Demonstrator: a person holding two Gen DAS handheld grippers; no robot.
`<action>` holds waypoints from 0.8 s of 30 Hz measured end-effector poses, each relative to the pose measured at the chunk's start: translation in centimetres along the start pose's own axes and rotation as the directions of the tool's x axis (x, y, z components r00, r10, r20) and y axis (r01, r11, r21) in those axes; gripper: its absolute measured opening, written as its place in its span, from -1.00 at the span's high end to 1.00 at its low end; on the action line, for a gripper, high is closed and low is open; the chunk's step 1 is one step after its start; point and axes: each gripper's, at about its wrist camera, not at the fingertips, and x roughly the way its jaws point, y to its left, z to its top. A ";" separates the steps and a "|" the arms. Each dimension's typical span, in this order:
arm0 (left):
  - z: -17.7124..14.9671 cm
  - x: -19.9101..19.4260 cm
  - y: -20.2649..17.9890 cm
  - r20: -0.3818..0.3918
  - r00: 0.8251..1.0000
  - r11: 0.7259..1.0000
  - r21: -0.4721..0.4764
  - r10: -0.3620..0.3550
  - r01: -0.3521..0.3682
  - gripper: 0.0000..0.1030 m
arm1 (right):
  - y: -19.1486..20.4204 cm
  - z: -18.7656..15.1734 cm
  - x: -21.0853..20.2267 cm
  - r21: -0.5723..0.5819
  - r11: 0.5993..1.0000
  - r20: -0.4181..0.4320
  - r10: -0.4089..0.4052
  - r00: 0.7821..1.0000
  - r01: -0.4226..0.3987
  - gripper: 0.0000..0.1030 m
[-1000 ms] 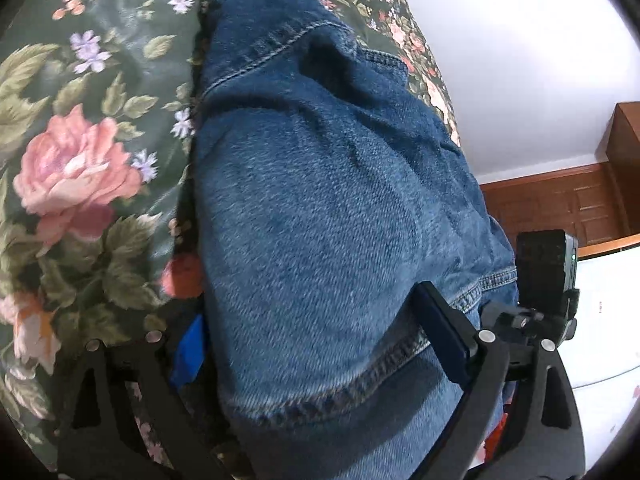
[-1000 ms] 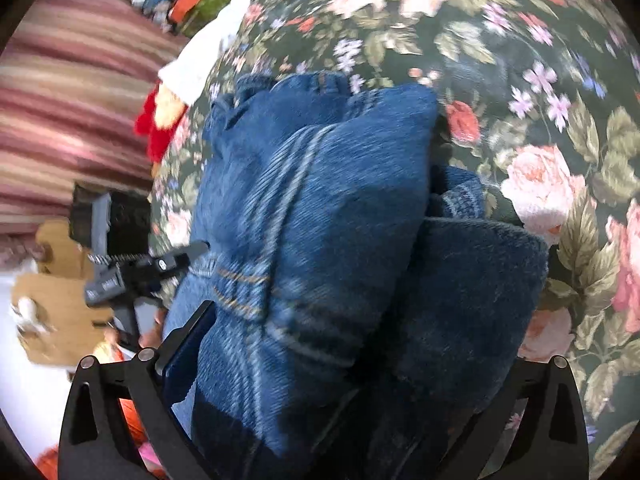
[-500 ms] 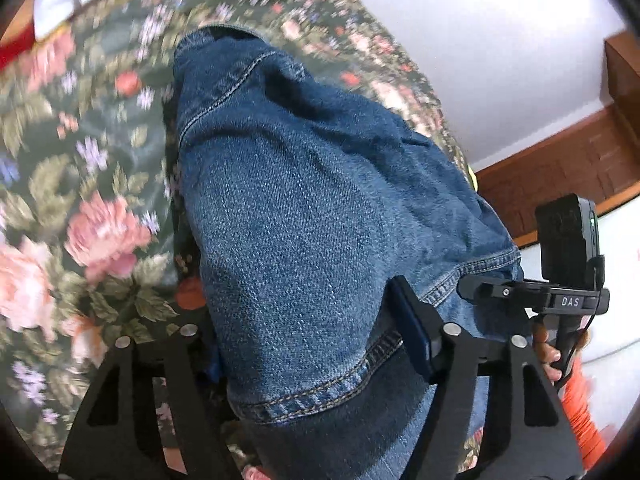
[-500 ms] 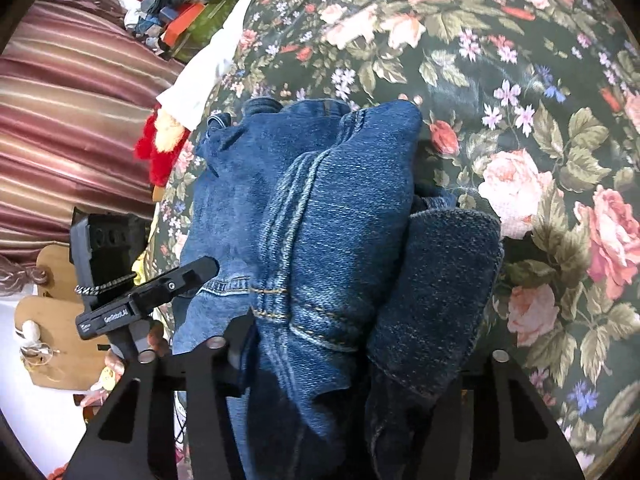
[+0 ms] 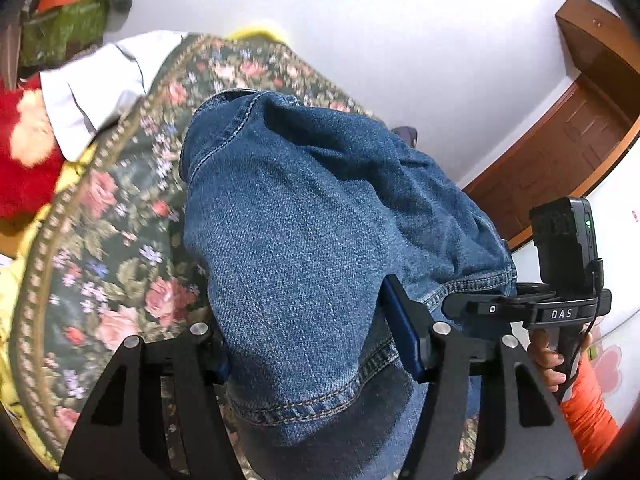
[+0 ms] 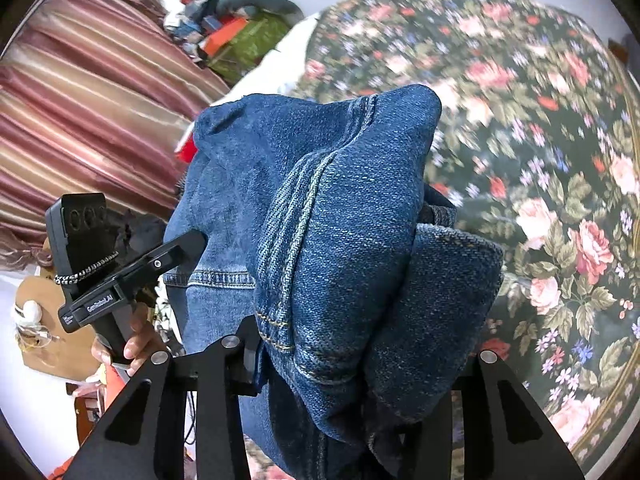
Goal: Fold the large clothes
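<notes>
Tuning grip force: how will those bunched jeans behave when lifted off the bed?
The jeans look thick, layered denim, so probably heavy. They drape over both grippers, likely sagging rather than holding shape. Coarse weave, so slipping seems unlikely.

White letters "DAS" stand on the black bar of the right gripper (image 5: 560, 314); small white print reading roughly "GenRobot.AI" runs along the left gripper (image 6: 100, 304).

One pair of blue jeans (image 5: 304, 240), one floral bedspread (image 5: 120, 264), two grippers, left (image 5: 316, 344) and right (image 6: 352, 356), one red plush toy (image 5: 24, 160)
</notes>
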 end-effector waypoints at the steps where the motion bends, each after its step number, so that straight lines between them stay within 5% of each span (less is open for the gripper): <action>1: 0.0 -0.7 0.2 0.008 1.000 1.000 0.003 0.001 -0.001 -0.20 | 1.0 0.0 -0.4 -0.009 1.000 0.009 0.002 1.000 -0.002 0.24; 12: -1.4 -6.6 4.2 -0.005 0.999 0.999 -0.005 0.032 -0.032 -0.20 | 7.8 -1.5 -0.1 -0.019 0.998 0.032 0.054 0.998 -0.053 0.24; 24: -6.5 -0.8 14.2 -0.168 0.980 0.985 -0.115 0.107 -0.127 -0.20 | 6.7 -4.7 12.0 0.110 0.990 -0.128 0.104 0.986 -0.090 0.24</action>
